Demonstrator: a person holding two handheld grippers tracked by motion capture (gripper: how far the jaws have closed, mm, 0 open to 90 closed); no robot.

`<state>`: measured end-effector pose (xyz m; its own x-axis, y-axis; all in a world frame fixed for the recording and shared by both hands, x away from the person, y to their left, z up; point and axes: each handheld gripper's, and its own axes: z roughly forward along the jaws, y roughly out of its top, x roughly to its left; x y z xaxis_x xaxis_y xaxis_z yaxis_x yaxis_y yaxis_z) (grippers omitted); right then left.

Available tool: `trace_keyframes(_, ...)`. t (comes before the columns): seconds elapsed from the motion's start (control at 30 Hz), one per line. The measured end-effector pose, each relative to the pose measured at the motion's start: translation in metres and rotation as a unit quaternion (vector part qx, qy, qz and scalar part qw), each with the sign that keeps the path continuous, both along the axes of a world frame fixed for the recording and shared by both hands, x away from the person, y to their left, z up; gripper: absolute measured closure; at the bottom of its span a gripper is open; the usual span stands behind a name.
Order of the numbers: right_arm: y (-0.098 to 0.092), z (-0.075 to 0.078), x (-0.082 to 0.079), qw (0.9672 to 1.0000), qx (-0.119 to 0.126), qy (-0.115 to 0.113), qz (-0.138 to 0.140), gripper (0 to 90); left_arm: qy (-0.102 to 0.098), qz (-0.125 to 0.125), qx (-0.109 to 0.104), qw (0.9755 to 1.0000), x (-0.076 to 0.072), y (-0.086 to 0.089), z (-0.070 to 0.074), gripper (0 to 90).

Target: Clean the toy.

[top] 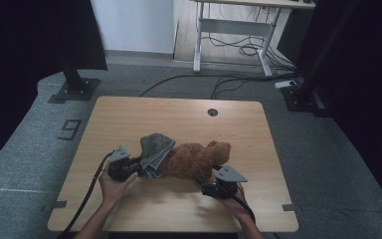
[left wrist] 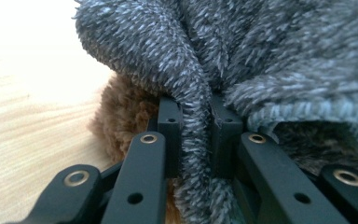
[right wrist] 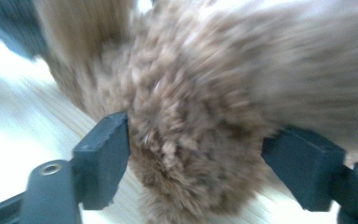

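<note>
The bear (top: 194, 160) lies mid-table, soft and light, its grey cloth (top: 155, 152) draped at the left end. Your left gripper (left wrist: 196, 135) pinches a cloth fold tight. Your right gripper (right wrist: 196, 163) stands wide around a plush limb (pads not pressing). Grip bunched fabric or limbs; plush compresses and slips.

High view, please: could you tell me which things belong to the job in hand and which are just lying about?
In the job: brown teddy bear; grey fuzzy cloth; left gripper, shut on the cloth; right gripper, around the bear.
Just about: second table; floor cables.
</note>
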<state>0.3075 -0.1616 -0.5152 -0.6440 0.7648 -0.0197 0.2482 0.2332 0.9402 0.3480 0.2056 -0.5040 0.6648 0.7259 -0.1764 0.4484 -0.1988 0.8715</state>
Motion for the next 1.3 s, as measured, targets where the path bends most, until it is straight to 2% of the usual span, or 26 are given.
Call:
trace_keyframes(0.03,-0.011,0.013,-0.006,0.9997,0.024,-0.007,-0.005,18.5,0.0,-0.001,0.0,1.0,-0.002,0.001,0.0,77.9)
trace_keyframes(0.07,-0.011,0.013,-0.006,0.9997,0.024,-0.007,-0.005,18.5,0.0,-0.001,0.0,1.0,-0.002,0.001,0.0,77.9)
trace_keyframes(0.1,-0.019,0.026,-0.009,0.9991,0.035,-0.018,-0.016,16.2,0.0,-0.002,0.001,1.0,-0.003,0.001,0.0,77.8)
trace_keyframes(0.17,-0.024,0.04,-0.006,0.9985,0.042,-0.028,-0.022,15.5,0.0,-0.003,0.003,1.0,-0.005,0.0,-0.001,77.9)
trace_keyframes(0.2,-0.024,0.04,-0.006,0.9985,0.042,-0.028,-0.022,15.5,0.0,-0.003,0.003,1.0,-0.005,0.0,-0.001,77.9)
trace_keyframes(0.23,-0.025,0.055,0.0,0.9982,0.043,-0.036,-0.022,14.7,-0.001,-0.003,0.004,1.0,-0.007,0.0,-0.001,77.8)
trace_keyframes(0.27,-0.025,0.055,0.0,0.9982,0.043,-0.036,-0.022,14.7,-0.001,-0.003,0.004,1.0,-0.007,0.0,-0.001,77.8)
trace_keyframes(0.3,-0.023,0.067,0.011,0.9985,0.038,-0.035,-0.021,14.2,-0.001,-0.004,0.003,1.0,-0.009,-0.001,-0.002,77.9)
trace_keyframes(0.33,-0.021,0.071,0.018,0.9988,0.035,-0.029,-0.019,14.2,-0.001,-0.004,0.003,1.0,-0.009,-0.001,-0.002,77.8)
trace_keyframes(0.4,-0.018,0.074,0.026,0.9991,0.03,-0.024,-0.019,14.2,-0.002,-0.006,0.003,1.0,-0.01,0.0,-0.002,77.8)
trace_keyframes(0.43,-0.013,0.076,0.04,0.9998,0.016,-0.005,-0.008,13.8,-0.001,-0.007,0.004,1.0,-0.011,0.0,-0.002,77.8)
trace_keyframes(0.47,-0.011,0.077,0.045,0.9999,0.012,-0.002,-0.008,13.9,-0.001,-0.007,0.004,1.0,-0.011,0.0,-0.002,77.9)
trace_keyframes(0.57,-0.008,0.075,0.056,0.9999,0.001,0.013,-0.001,14.0,0.0,-0.01,0.005,0.9999,-0.012,0.001,-0.002,77.8)
trace_keyframes(0.67,-0.003,0.064,0.06,0.9992,-0.01,0.037,0.013,14.7,0.002,-0.013,0.005,0.9999,-0.013,0.001,-0.002,77.8)
trace_keyframes(0.73,0.001,0.05,0.055,0.9981,-0.026,0.051,0.025,14.8,0.003,-0.018,0.006,0.9998,-0.015,0.001,-0.003,77.8)
trace_keyframes(0.77,0.002,0.038,0.049,0.9973,-0.021,0.063,0.031,15.3,0.004,-0.021,0.008,0.9997,-0.018,0.001,-0.004,77.8)
trace_keyframes(0.8,0.002,0.038,0.049,0.9973,-0.021,0.063,0.031,15.3,0.004,-0.021,0.008,0.9997,-0.018,0.001,-0.004,77.8)
trace_keyframes(0.83,0.0,0.029,0.039,0.9972,-0.011,0.064,0.036,15.8,0.006,-0.024,0.009,0.9996,-0.02,0.001,-0.006,77.7)
trace_keyframes(0.87,0.0,0.029,0.039,0.9972,-0.011,0.064,0.036,15.8,0.007,-0.026,0.011,0.9996,-0.022,0.001,-0.007,77.7)
trace_keyframes(0.9,0.0,0.023,0.027,0.9971,-0.009,0.062,0.043,16.0,0.01,-0.031,0.016,0.9994,-0.027,0.002,-0.01,77.6)
trace_keyframes(0.97,0.0,0.02,0.021,0.9971,-0.011,0.06,0.046,16.4,0.012,-0.033,0.018,0.9992,-0.028,0.002,-0.011,77.6)
trace_keyframes(1.03,0.003,0.011,0.004,0.9973,-0.029,0.048,0.046,17.9,0.02,-0.036,0.02,0.9989,-0.03,0.002,-0.015,77.4)
trace_keyframes(1.07,0.003,0.011,0.004,0.9973,-0.029,0.048,0.046,17.9,0.02,-0.036,0.02,0.9989,-0.03,0.002,-0.015,77.4)
trace_keyframes(1.1,0.006,0.006,-0.003,0.9982,-0.036,0.036,0.032,19.0,0.022,-0.035,0.02,0.9989,-0.029,0.001,-0.017,77.4)
trace_keyframes(1.2,0.009,0.003,-0.004,0.9987,-0.044,0.021,0.018,20.0,0.026,-0.034,0.017,0.999,-0.025,0.0,-0.017,77.4)
trace_keyframes(1.3,0.011,0.001,0.003,0.9986,-0.053,0.006,0.005,21.1,0.032,-0.029,0.013,0.999,-0.013,-0.003,-0.016,77.4)
